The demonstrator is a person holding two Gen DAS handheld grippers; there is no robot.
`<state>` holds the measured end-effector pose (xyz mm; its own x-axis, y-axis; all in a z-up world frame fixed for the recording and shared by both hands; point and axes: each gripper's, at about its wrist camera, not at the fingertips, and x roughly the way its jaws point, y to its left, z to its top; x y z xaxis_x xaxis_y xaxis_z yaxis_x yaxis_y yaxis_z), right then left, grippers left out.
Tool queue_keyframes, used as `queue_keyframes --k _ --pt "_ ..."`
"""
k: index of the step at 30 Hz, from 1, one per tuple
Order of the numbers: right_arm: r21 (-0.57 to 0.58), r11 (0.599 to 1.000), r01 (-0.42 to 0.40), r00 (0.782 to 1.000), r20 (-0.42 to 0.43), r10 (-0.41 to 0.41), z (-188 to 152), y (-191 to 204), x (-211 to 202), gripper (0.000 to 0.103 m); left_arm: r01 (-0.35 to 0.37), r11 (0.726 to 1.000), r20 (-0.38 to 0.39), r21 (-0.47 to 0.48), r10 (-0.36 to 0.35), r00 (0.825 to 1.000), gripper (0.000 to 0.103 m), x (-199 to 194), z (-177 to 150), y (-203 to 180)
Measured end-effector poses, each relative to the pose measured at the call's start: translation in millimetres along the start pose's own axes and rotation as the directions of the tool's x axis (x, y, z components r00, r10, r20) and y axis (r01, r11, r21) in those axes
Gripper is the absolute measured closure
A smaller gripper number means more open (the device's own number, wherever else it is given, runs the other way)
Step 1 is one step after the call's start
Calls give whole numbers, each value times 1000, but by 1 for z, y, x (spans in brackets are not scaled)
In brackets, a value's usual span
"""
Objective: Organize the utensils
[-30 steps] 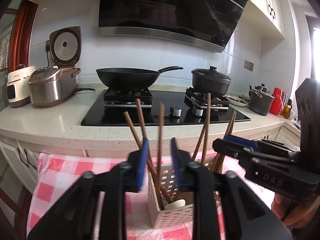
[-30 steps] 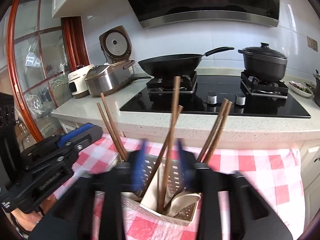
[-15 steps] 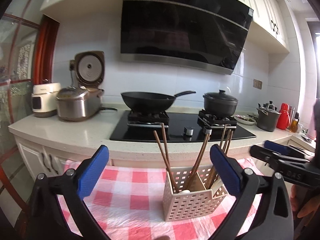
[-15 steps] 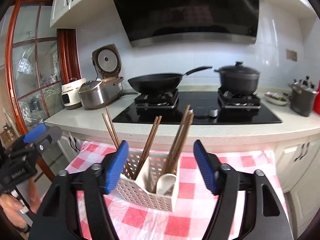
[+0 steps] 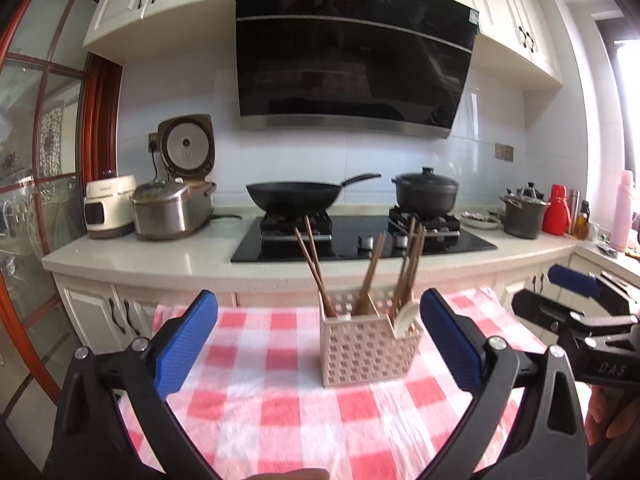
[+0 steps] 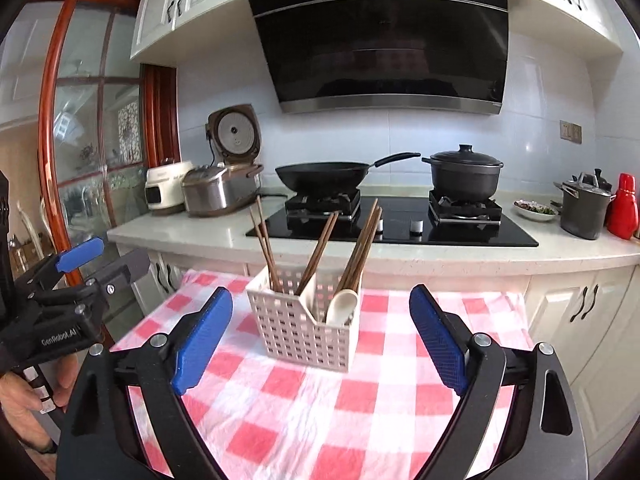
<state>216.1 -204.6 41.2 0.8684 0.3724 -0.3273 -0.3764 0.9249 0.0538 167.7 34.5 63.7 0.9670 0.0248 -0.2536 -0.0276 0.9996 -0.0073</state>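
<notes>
A white perforated basket (image 5: 360, 354) (image 6: 296, 330) stands on the red-and-white checked cloth (image 5: 280, 400). Several brown chopsticks (image 5: 312, 256) (image 6: 264, 240) lean out of its compartments, and a white spoon (image 6: 342, 306) (image 5: 404, 316) rests in the right one. My left gripper (image 5: 318, 320) is open, back from the basket, with nothing between its blue pads. My right gripper (image 6: 320, 300) is also back from the basket; its jaws are opening and hold nothing. Each gripper shows at the edge of the other's view: the right gripper (image 5: 552, 294) and the left gripper (image 6: 104, 260).
Behind the table runs a white counter (image 5: 160, 252) with a black hob (image 5: 360, 240), a wok (image 5: 296, 196), a lidded pot (image 5: 426, 196) and rice cookers (image 5: 172, 208). More pots and red bottles (image 5: 556, 210) stand at the far right. A hand (image 6: 24, 396) grips the left tool.
Both grippers opened, let go of the chopsticks and drew back from the basket. The chopsticks now stand in the basket, which looks smaller and farther away.
</notes>
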Motion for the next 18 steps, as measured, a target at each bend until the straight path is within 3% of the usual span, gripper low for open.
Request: queue_keyframes --k 14,18 --pt "-29 1000 -1 1000 -24 0 -12 0 -14 19 51 999 -38 -13 -51 998 5 -15 -14 -2" --pt "-35 999 -4 999 -35 3 -14 1 -11 19 36 999 -51 -4 -37 998 5 -12 -16 -2"
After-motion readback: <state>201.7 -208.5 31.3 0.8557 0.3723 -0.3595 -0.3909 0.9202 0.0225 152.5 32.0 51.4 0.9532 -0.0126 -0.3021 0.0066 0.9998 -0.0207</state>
